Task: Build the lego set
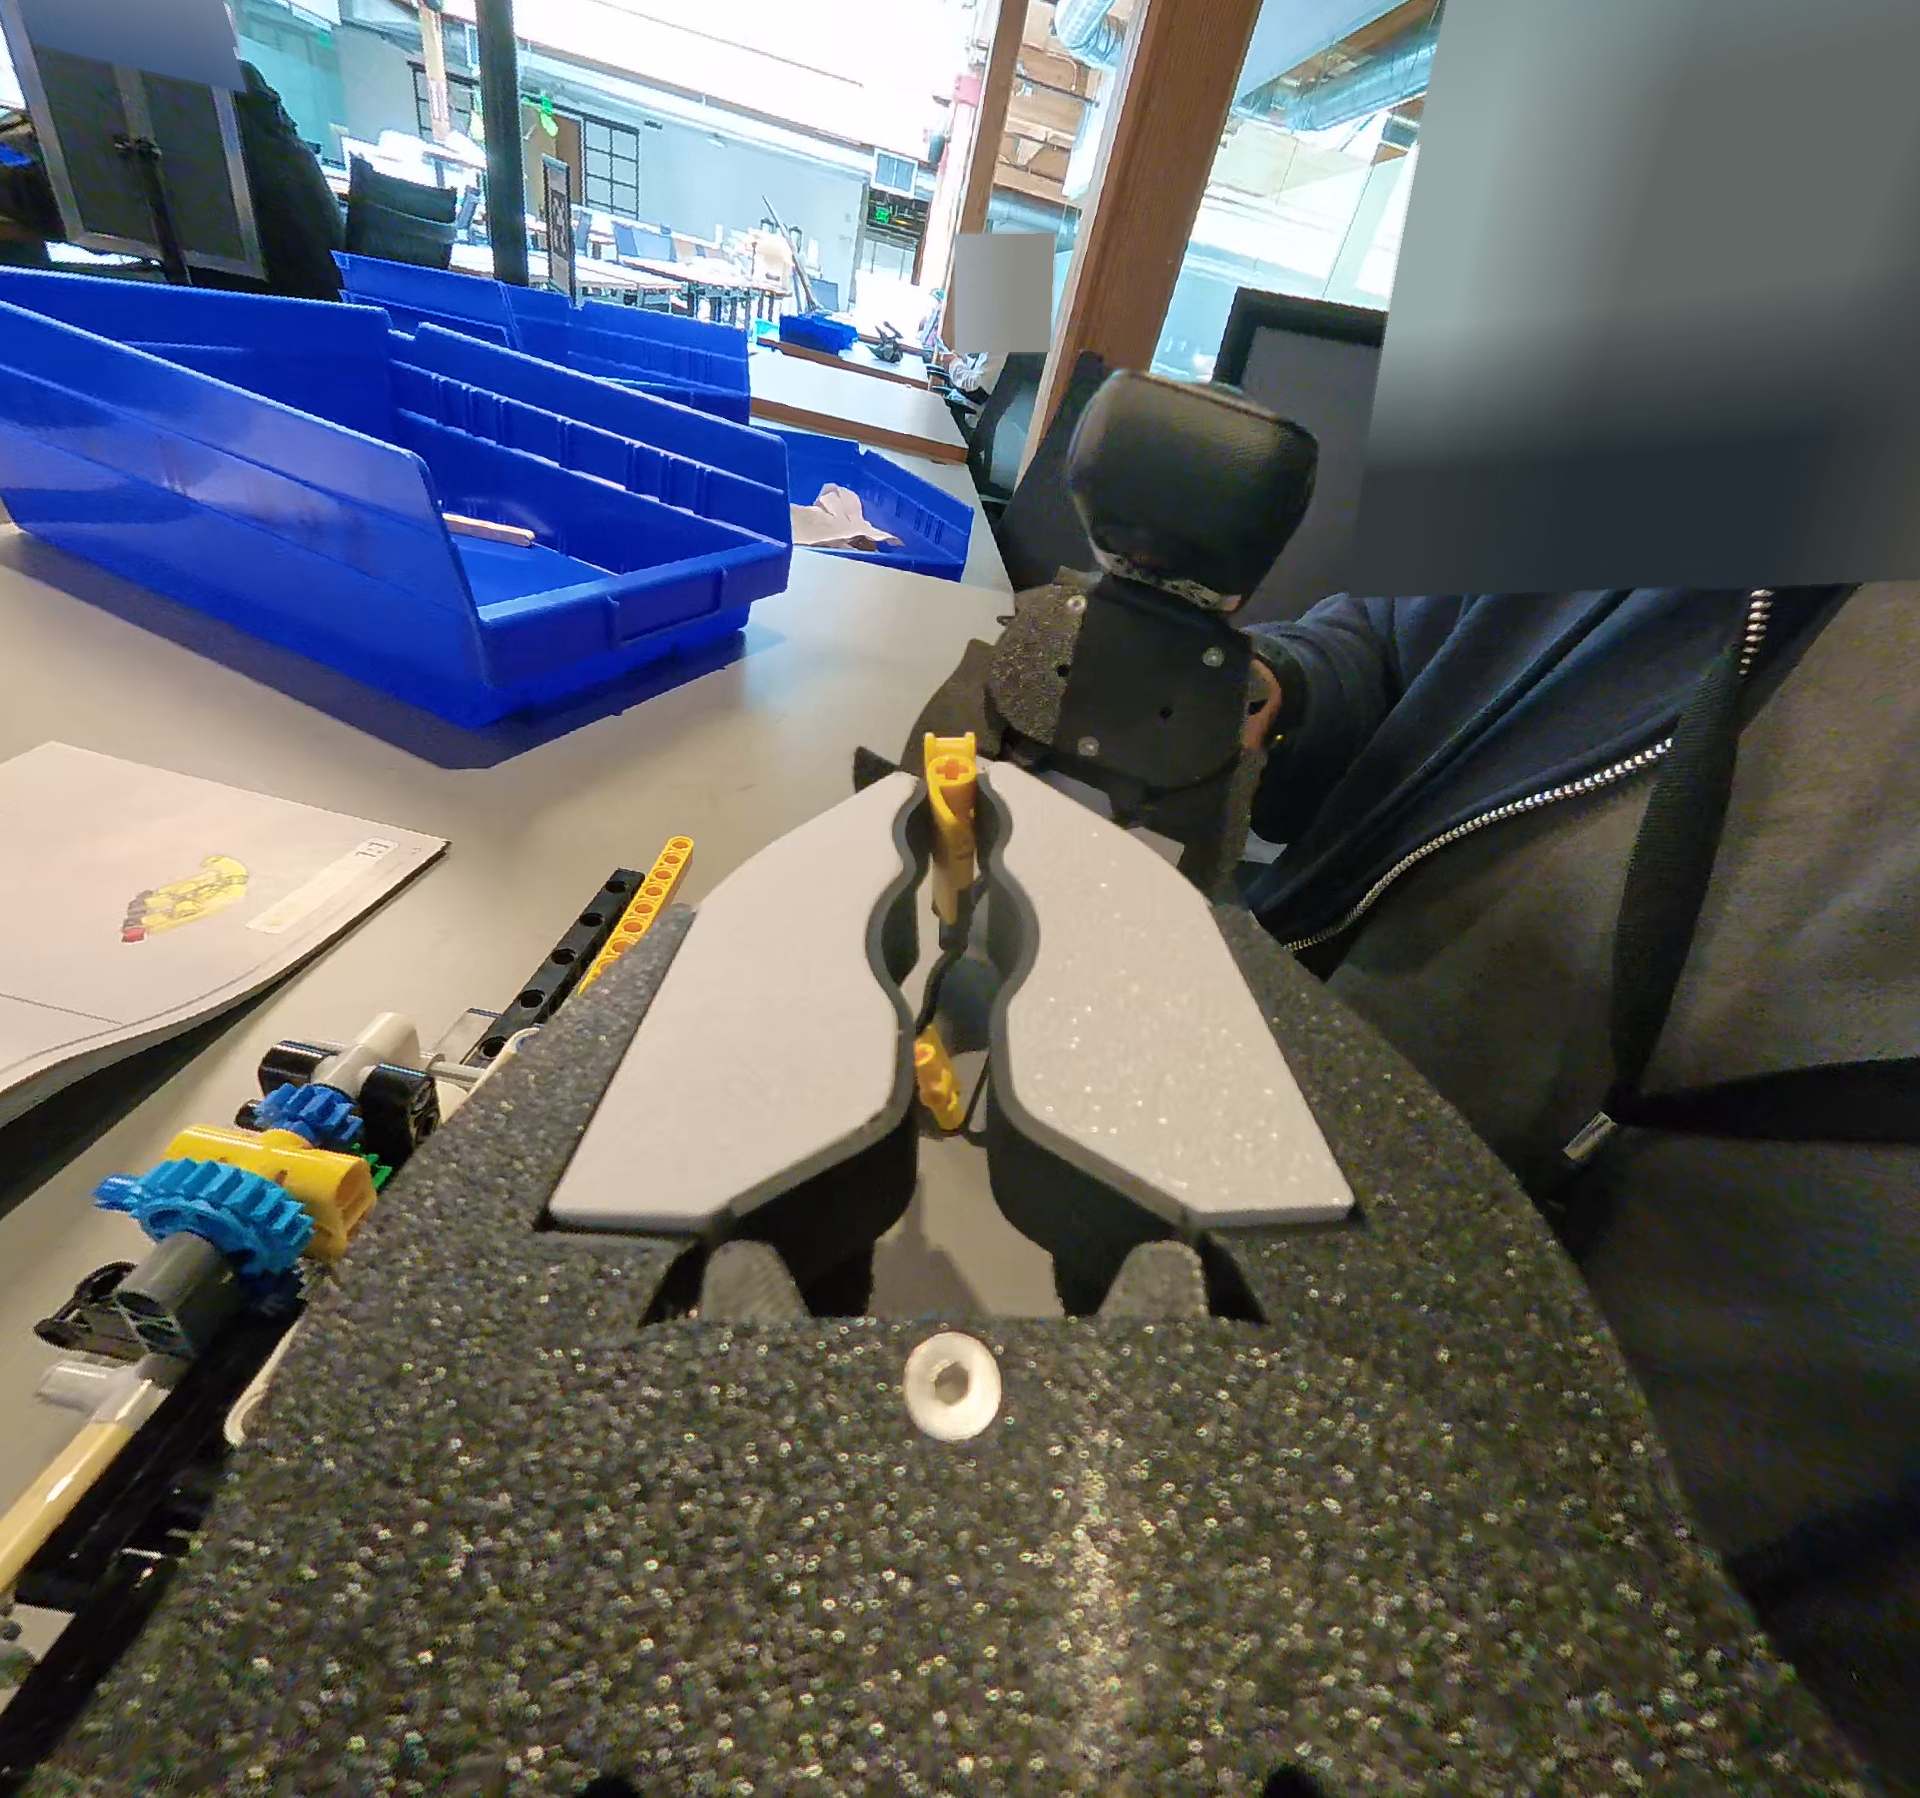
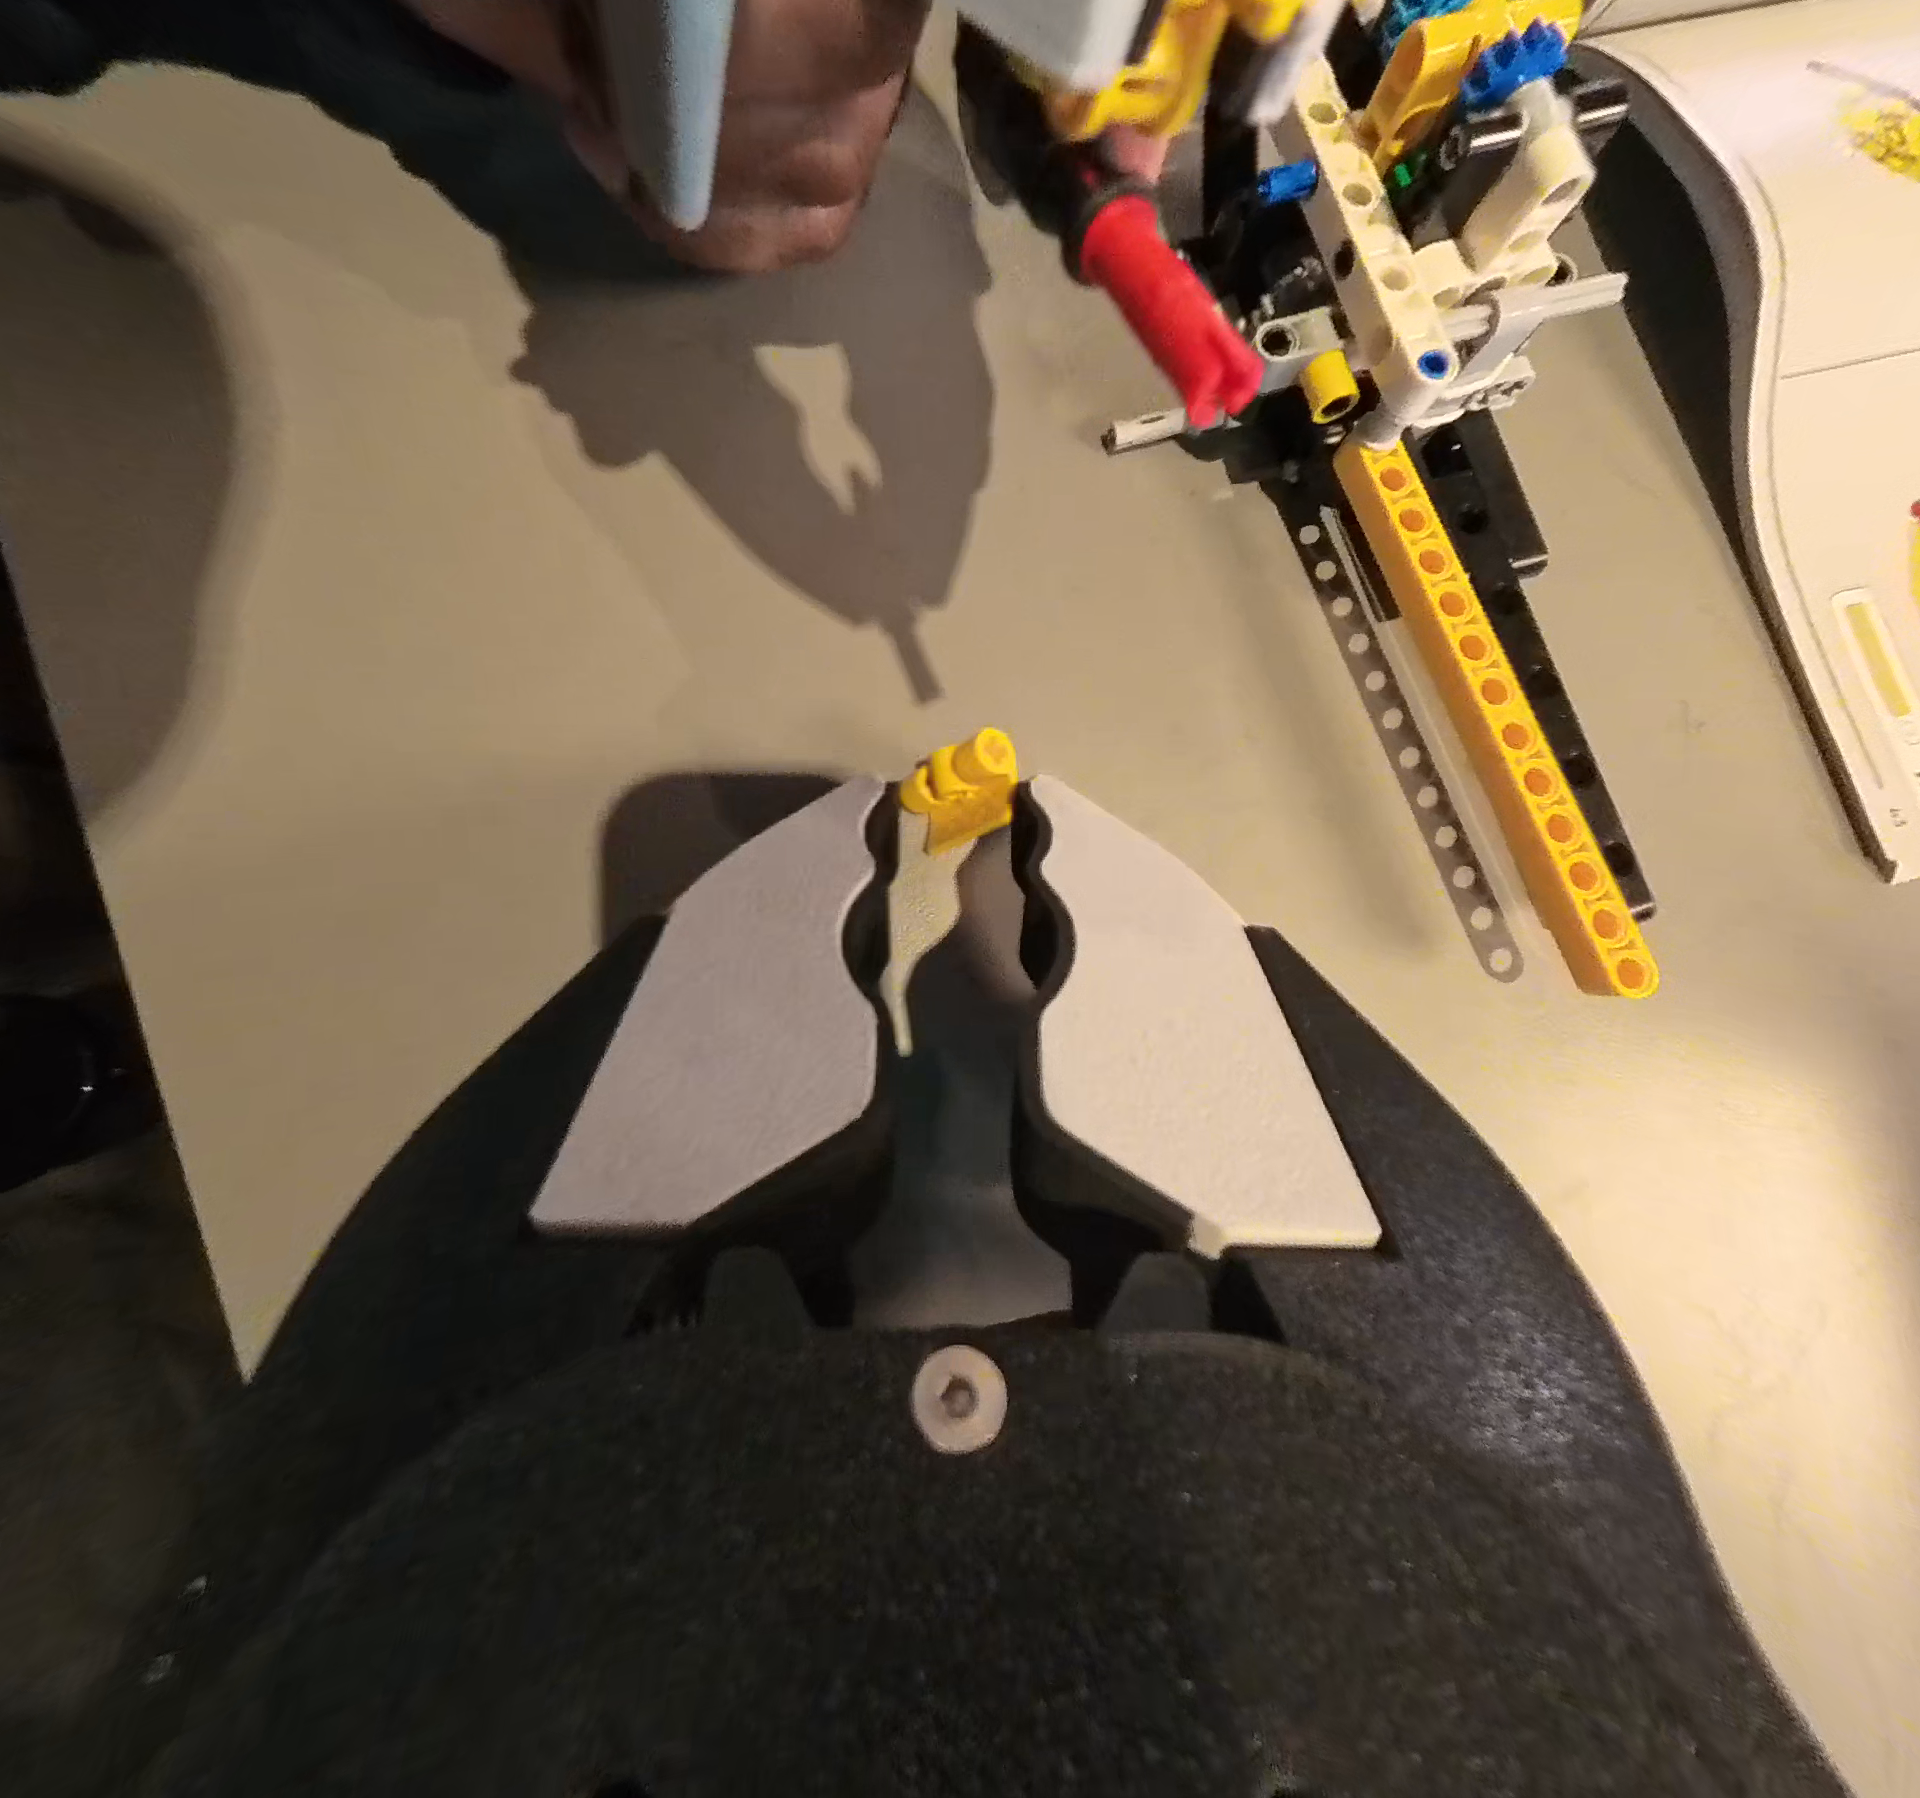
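My left gripper (image 1: 951, 798) is shut on a yellow connector piece (image 1: 948, 818) that stands upright between the fingertips. In the right wrist view the left gripper (image 2: 1174, 34) hangs above the table, and a red pin (image 2: 1164, 314) sticks down from its yellow piece (image 2: 1195, 3). My right gripper (image 2: 958, 798) is shut on a small yellow pin piece (image 2: 961, 774), low over the bare table. The partly built model (image 2: 1444, 221), with blue gears, white and black beams and a long yellow beam (image 2: 1496, 699), lies on the table to the right; it also shows in the left wrist view (image 1: 260, 1187).
An open instruction booklet (image 1: 156, 907) lies left of the model, and also shows in the right wrist view (image 2: 1849, 377). Blue plastic bins (image 1: 416, 522) stand at the back left. A person in a dark zipped jacket (image 1: 1558, 865) is at the right, holding the right gripper (image 1: 1153, 678). The left gripper's tips are roughly 11 centimeters from the right gripper's.
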A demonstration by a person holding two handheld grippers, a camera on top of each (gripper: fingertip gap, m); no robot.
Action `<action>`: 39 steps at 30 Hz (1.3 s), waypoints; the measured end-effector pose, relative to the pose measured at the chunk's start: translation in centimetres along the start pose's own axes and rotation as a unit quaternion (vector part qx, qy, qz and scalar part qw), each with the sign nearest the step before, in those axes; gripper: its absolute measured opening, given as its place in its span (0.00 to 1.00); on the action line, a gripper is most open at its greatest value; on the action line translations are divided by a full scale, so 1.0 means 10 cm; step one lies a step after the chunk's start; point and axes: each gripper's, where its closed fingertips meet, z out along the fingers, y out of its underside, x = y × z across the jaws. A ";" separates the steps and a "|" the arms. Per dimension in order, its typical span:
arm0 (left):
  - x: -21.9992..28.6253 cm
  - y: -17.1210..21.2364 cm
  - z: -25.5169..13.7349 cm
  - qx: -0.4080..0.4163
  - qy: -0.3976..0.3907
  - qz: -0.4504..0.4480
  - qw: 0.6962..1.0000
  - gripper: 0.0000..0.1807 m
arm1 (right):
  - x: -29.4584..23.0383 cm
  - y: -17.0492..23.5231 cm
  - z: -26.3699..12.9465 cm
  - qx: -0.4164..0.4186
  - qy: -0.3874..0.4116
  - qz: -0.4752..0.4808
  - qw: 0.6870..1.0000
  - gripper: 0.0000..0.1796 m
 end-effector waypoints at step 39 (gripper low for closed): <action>0.08 0.50 -0.08 -0.183 0.055 -0.074 0.979 0.04 | -0.06 -0.48 -0.37 0.190 -0.289 0.090 0.934 0.04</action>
